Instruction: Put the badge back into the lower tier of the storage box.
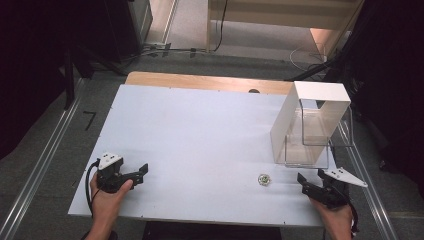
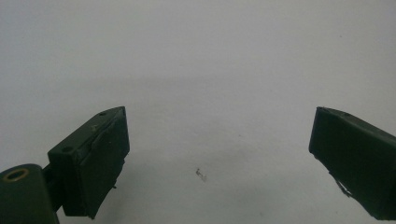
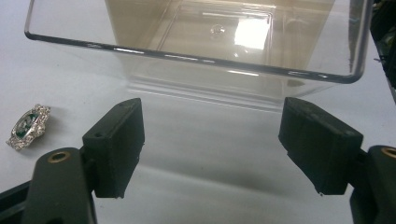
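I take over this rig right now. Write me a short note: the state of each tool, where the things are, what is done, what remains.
Left tool: open, holds nothing, over bare white table.
Right tool: open, holds nothing, facing the clear plastic box.
Small silver brooch with green stone: on the table, left of the right tool, in front of the box, untouched.
White folded stand: arches over the box.
Done: nothing visible. Left: probably grasp the brooch and place it in the box.

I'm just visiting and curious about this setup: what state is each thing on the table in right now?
Left gripper: open, holding nothing, resting low over the white table.
Right gripper: open, holding nothing, pointed toward the clear box.
Jewelled brooch: lying flat on the table, apart from both grippers, untouched.
Clear plastic box: open-topped, empty, standing upright.
White cover: upright, arching over the far part of the box.
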`<act>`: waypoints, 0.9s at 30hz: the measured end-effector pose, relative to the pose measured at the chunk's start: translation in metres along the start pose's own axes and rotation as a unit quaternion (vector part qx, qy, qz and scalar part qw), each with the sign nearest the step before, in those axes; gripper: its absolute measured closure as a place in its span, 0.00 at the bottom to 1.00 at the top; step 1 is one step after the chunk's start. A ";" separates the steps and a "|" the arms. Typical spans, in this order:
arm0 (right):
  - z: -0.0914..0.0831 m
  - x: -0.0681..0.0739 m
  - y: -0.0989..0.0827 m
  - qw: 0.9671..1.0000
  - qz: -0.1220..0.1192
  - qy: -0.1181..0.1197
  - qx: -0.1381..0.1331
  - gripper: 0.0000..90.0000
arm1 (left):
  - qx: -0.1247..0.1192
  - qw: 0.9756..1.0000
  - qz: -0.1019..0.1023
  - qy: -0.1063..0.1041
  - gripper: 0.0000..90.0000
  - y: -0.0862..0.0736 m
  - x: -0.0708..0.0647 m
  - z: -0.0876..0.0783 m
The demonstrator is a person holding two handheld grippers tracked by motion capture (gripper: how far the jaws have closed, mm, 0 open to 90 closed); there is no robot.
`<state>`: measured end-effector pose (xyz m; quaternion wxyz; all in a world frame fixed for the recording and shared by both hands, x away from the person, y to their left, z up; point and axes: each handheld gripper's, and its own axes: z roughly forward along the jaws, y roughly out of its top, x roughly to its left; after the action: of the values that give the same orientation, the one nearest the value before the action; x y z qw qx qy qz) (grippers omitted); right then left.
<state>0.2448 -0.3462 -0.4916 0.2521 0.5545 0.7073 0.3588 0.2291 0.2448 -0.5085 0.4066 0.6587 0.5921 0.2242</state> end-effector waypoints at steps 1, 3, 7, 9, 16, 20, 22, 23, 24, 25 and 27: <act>0.001 0.000 0.000 1.000 -0.004 0.003 0.000 0.23 | 0.000 1.000 0.000 0.000 0.06 0.000 0.000 0.000; 0.001 0.001 0.000 1.000 -0.004 0.003 0.002 0.23 | 0.001 1.000 0.001 0.000 0.06 0.000 0.000 0.000; 0.001 0.001 0.000 1.000 -0.006 0.002 0.003 0.23 | 0.001 1.000 0.001 -0.001 0.06 0.000 0.000 0.000; 0.002 0.001 0.000 1.000 -0.004 0.004 0.005 0.23 | 0.001 1.000 0.001 -0.001 0.06 0.000 0.000 0.000; 0.003 0.002 0.000 1.000 -0.007 0.006 0.007 0.23 | 0.001 1.000 0.000 -0.001 0.06 0.000 -0.001 0.000; 0.003 0.003 0.000 1.000 -0.011 0.008 0.007 0.23 | 0.002 1.000 0.002 -0.002 0.06 0.000 -0.001 0.000; 0.003 0.004 0.000 1.000 -0.011 0.009 0.008 0.23 | 0.002 1.000 0.002 -0.002 0.06 0.000 -0.001 0.000; 0.004 0.004 0.000 1.000 -0.011 0.010 0.008 0.23 | 0.002 1.000 0.001 -0.002 0.06 0.000 -0.001 0.000; 0.004 0.004 0.000 1.000 -0.013 0.011 0.008 0.23 | 0.002 1.000 0.001 -0.002 0.06 0.000 -0.001 0.000; 0.004 0.004 0.000 1.000 -0.013 0.011 0.008 0.23 | 0.002 1.000 0.001 -0.002 0.06 0.000 -0.001 0.000; 0.004 0.005 0.000 1.000 -0.012 0.012 0.012 0.23 | 0.002 1.000 0.001 -0.002 0.06 0.000 -0.001 0.000</act>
<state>0.2470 -0.3404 -0.4941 0.2412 0.5443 0.7213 0.3541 0.2290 0.2442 -0.5086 0.4065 0.6607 0.5907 0.2221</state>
